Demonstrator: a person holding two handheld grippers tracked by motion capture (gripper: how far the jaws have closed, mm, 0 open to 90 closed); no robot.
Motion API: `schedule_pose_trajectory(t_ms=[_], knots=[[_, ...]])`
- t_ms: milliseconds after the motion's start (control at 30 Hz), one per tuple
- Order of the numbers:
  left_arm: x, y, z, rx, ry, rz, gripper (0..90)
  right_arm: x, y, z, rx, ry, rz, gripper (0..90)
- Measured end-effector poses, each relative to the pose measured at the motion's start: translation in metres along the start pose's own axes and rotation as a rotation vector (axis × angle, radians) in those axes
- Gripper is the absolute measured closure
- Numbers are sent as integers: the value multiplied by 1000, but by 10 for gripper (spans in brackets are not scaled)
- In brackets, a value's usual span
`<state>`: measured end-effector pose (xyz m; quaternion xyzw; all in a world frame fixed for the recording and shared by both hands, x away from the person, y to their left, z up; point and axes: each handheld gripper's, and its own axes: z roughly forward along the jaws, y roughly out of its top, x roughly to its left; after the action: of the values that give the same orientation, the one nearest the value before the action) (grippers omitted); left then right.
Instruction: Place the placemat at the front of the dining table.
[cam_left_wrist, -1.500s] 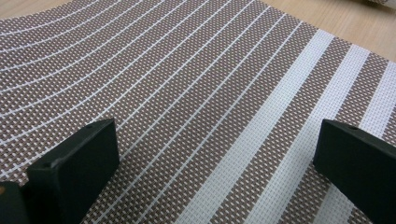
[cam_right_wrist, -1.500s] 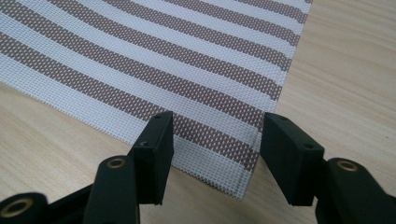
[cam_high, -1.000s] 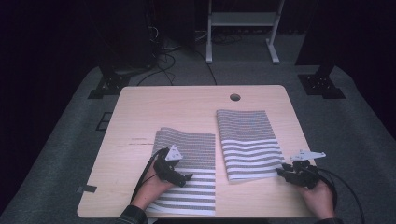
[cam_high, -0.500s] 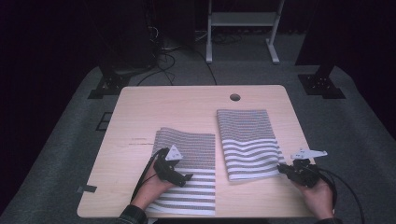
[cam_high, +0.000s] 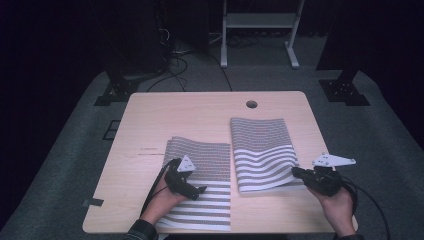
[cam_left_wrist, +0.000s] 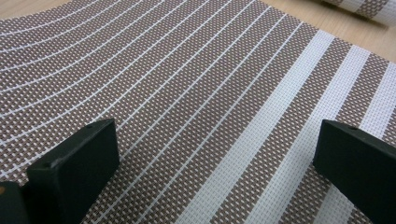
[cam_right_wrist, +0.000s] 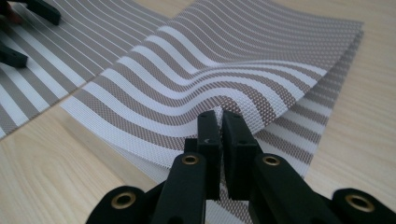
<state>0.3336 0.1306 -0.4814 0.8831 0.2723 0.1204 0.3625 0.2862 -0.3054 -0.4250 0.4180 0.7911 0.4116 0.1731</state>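
Now the left gripper (cam_high: 199, 189) rests wide open on the near placemat (cam_high: 200, 165), pinning it to the table (cam_high: 165, 115). To its right, the right gripper (cam_right_wrist: 220, 122) has just closed on the edge of the folded placemat (cam_right_wrist: 224, 70), whose top layer bulges upward compared with a second ago, so unfolding looks ready to begin.

A: What stands around the light wooden table (cam_high: 200, 120)?
B: Grey carpet (cam_high: 385, 135), dim. A white metal stand (cam_high: 260, 30) at the top, black cables (cam_high: 180, 55) upper left.
A: And the table?
B: One round hole (cam_high: 251, 104) near its far edge.
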Motion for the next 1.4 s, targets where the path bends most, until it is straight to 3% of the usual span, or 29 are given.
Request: schedule_pose_trajectory(t_ms=[200,800,1400], knots=[[0,0,0,-2,0,0,0,13,16,4,-30,33,-40,859],[0,0,0,1,0,0,0,35,51,34,-87,132,-84,866],[0,0,0,-1,1,-3,0,65,74,95,-30,215,-133,866]])
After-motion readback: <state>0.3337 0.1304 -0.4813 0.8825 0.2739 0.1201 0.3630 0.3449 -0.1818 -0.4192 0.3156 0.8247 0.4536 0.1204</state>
